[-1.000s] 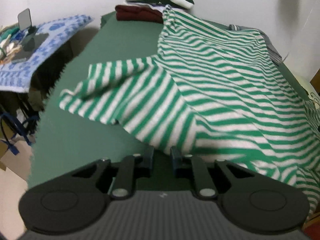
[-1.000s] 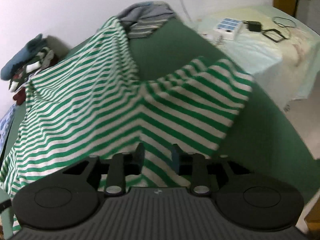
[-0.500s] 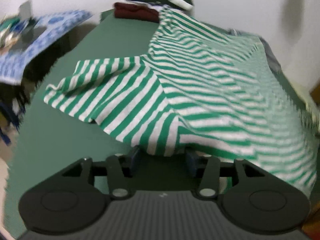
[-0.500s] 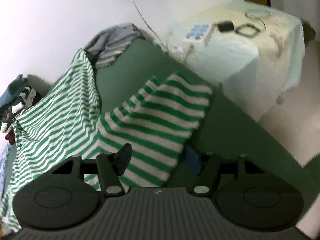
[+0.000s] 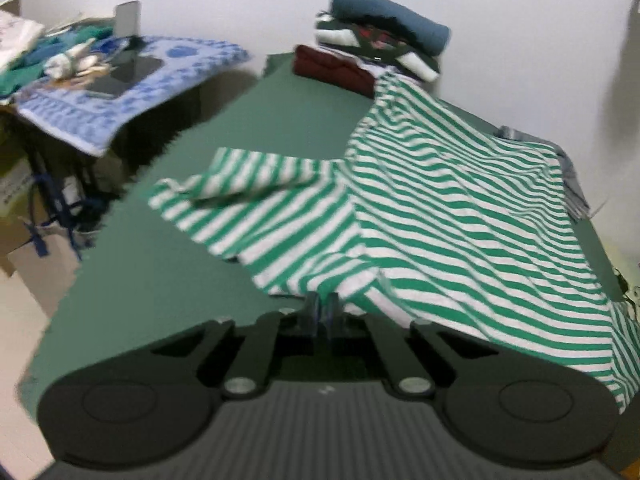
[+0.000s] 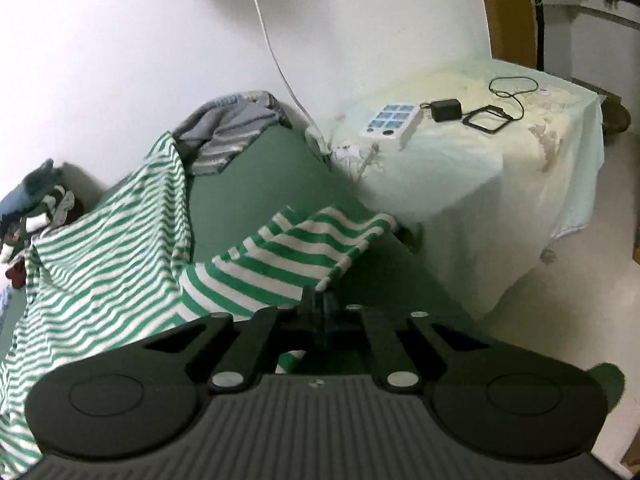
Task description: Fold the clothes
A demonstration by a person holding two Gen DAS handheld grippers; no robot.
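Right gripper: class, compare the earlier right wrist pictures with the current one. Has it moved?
Yes. The right gripper has shifted toward the cloth-covered side table, from over the striped shirt to its sleeve edge.

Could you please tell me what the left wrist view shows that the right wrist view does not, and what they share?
Only the left wrist view shows the blue patterned cloth on a side table. Only the right wrist view shows the pale covered table with a black adapter and the white cable on the wall. Both show the striped shirt on the green surface, the folded pile, and a claw, left and right, shut on the shirt's edge.
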